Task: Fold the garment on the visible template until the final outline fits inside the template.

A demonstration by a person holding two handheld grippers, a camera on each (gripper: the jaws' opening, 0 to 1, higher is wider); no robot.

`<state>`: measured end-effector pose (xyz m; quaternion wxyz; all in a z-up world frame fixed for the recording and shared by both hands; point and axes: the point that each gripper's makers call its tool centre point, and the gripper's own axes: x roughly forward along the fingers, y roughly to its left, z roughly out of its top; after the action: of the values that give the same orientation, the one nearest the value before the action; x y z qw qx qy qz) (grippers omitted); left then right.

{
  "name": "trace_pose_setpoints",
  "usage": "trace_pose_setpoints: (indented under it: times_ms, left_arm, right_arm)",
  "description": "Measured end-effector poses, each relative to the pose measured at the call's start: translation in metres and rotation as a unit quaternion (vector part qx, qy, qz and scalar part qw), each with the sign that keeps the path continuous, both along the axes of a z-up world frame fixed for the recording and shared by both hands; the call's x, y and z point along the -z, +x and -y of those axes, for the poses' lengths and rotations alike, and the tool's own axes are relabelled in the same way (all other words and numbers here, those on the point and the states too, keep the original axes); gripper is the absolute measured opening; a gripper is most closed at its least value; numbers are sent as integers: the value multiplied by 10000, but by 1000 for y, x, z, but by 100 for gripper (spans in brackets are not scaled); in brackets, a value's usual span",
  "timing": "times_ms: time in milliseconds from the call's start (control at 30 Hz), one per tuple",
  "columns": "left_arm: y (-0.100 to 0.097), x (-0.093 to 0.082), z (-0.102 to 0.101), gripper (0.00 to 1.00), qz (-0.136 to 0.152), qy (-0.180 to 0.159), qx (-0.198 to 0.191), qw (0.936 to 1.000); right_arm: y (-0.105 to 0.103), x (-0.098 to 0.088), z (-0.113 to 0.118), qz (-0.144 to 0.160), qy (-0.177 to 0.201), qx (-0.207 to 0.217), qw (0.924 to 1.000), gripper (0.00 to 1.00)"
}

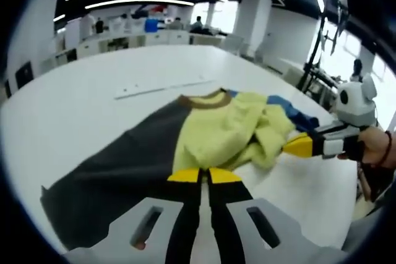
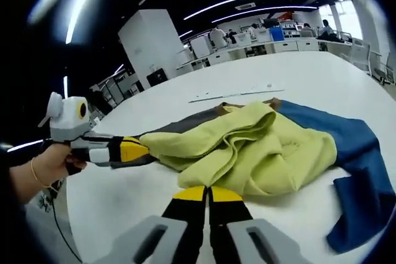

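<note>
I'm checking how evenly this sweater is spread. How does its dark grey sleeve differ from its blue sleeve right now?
The dark grey sleeve lies stretched out long and mostly flat; the blue sleeve bends and bunches at its end. The yellow body is folded over towards the blue side in the left gripper view, hiding much of the blue sleeve there, while the grey sleeve lies open. Both rest on the white table.

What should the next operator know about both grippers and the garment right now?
Left gripper: jaws together at the near edge of the garment's yellow body; whether they pinch cloth cannot be told.
Right gripper: jaws together at the yellow hem on the opposite side, grip equally unclear.
The garment lies bunched on the white table, with a dark grey sleeve spread flat and a blue sleeve trailing off the other side.
Done: yellow body partly gathered over itself.
Left: flatten the bunching, fold both sleeves in. No template outline is discernible, so fit is unchecked.
</note>
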<state>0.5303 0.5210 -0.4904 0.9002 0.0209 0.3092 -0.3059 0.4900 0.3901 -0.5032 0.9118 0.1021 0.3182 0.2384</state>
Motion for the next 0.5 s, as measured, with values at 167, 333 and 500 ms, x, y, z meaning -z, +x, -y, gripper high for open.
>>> trace_pose_setpoints:
  times_ms: [167,333,500]
  left_arm:
    - [-5,-9,-2,0,42,31,16,10000]
    - [-11,-20,-3,0,89,-32,14,10000]
    - [-16,-30,-4,0,159,-48,9,9999]
  right_arm:
    - [-4,-9,13,98,-86,41,9999,0]
    - [-11,-17,32,250,-431,28,9988,0]
    - [-20,-23,54,309,-529,118,9981,0]
